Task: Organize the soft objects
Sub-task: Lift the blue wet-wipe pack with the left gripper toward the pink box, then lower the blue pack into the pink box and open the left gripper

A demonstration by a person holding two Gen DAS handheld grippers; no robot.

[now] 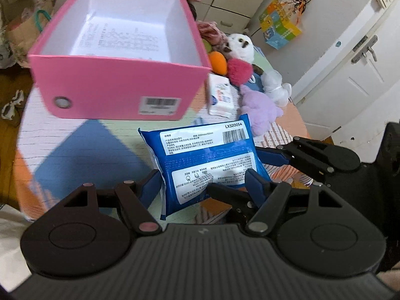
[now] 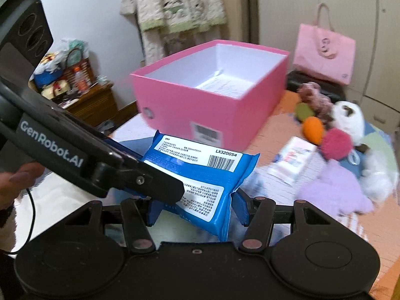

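A blue wet-wipes pack with white printed labels hangs above the table, carried by both grippers. My left gripper is shut on its near end, a blue pad pressing on each side. My right gripper is shut on the same pack; in the left wrist view it comes in from the right. In the right wrist view the left gripper crosses in from the left. An open pink box stands just beyond the pack, holding only a printed sheet.
To the right of the box lie soft things: a white plush toy, an orange plush, a pink pom, a purple plush and a white tissue pack. A patterned cloth covers the table. A pink bag stands behind.
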